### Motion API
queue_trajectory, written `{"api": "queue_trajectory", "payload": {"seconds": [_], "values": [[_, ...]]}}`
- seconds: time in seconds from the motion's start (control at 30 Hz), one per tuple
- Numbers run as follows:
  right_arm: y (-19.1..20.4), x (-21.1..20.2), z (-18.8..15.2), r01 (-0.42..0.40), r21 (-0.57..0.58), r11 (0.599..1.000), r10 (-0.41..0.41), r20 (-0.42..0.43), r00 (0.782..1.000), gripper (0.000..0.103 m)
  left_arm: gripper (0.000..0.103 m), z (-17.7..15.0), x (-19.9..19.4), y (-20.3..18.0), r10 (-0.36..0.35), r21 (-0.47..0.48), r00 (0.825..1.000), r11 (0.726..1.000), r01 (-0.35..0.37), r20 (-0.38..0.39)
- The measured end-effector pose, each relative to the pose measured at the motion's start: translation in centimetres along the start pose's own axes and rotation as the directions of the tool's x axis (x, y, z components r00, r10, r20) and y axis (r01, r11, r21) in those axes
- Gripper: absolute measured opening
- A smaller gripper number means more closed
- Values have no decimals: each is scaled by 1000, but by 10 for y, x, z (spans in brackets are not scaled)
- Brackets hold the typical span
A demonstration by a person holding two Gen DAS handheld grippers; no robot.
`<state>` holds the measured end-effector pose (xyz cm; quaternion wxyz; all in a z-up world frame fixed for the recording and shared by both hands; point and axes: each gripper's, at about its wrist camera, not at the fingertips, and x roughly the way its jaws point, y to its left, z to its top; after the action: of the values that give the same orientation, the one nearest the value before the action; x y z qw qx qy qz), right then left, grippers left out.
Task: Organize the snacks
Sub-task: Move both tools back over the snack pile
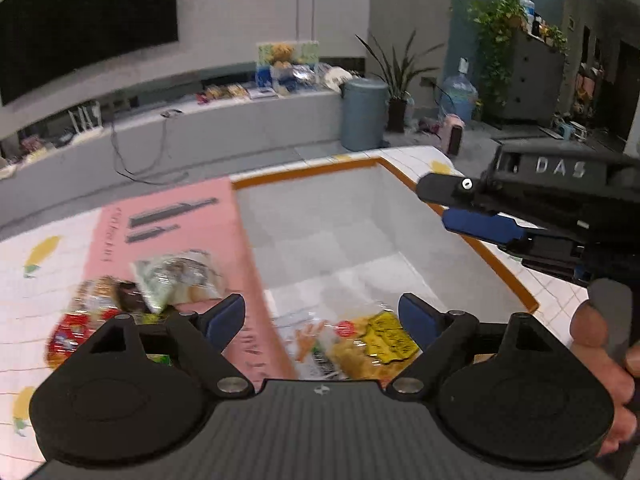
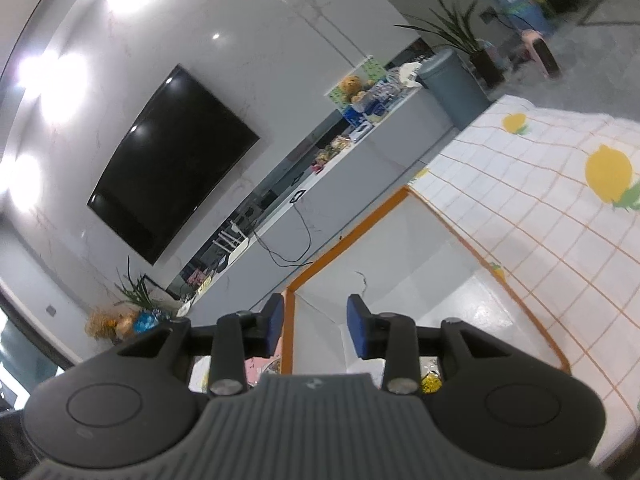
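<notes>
The left claw (image 1: 322, 322) hangs released, its blue pads spread wide, just above a yellow snack bag (image 1: 376, 340) that lies on the near floor of the white orange-rimmed box (image 1: 456, 264); that spread looks like what is left after a drop, or readiness for a fresh pick. More snack packets (image 1: 160, 284) wait in a loose pile on the pink board (image 1: 180, 224) to the left of the box, on the lemon-print cloth (image 2: 540, 208) covering the counter, so sorting is probably only begun. The right claw (image 2: 316, 330) is released too and grasps nothing, raised over the box's far corner and pointing toward the wall television (image 2: 172, 160). The box's left wall stands between the pile and the box floor, so each packet likely needs lifting over the rim. From the left view the right claw's body crosses the box's right edge and could crowd a reach there.
</notes>
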<state>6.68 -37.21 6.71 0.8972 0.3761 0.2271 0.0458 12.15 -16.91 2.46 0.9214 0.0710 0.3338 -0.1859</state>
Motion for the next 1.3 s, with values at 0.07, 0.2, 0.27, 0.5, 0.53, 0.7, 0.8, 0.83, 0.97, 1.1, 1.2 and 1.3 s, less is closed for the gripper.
{"api": "queue_trajectory", "payload": {"seconds": [0.07,0.2,0.27,0.5,0.53,0.7,0.8,0.83,0.97,1.1,1.2,1.3], "values": [[4,2,-5,-19,-32,999,19,-5,1000,36,101,-2,-11,12,23,-16,1000,1000,-23,13],[14,9,-16,-44,-80,996,42,-25,999,37,101,-6,-26,38,55,-65,998,996,-54,23],[22,12,-24,-54,-118,992,50,-33,998,37,101,-8,-34,52,74,-87,997,994,-71,28],[66,16,-64,-138,-301,944,123,-68,990,36,101,-26,-53,111,118,-232,992,967,-104,47],[72,16,-71,-149,-327,933,132,-75,988,35,101,-28,-53,121,126,-255,991,960,-112,40],[98,24,-104,-210,-430,878,156,-158,975,32,101,-39,-50,163,165,-334,986,929,-157,-5],[112,29,-127,-213,-477,853,121,-216,969,32,101,-51,-50,183,169,-358,986,920,-162,-13],[116,29,-134,-218,-481,849,120,-227,966,32,101,-55,-49,188,165,-366,986,917,-160,-16],[132,21,-163,-265,-485,833,147,-268,952,38,101,-74,-46,204,147,-403,989,903,-147,-32],[144,21,-199,-245,-571,784,77,-302,950,47,101,-88,-36,216,141,-414,986,895,-165,-88],[142,33,-227,-144,-667,731,-55,-267,962,56,101,-94,-36,224,102,-438,989,888,-137,-102],[130,56,-246,6,-704,710,-226,-220,949,59,101,-98,-37,232,94,-477,990,869,-133,-106]]}}
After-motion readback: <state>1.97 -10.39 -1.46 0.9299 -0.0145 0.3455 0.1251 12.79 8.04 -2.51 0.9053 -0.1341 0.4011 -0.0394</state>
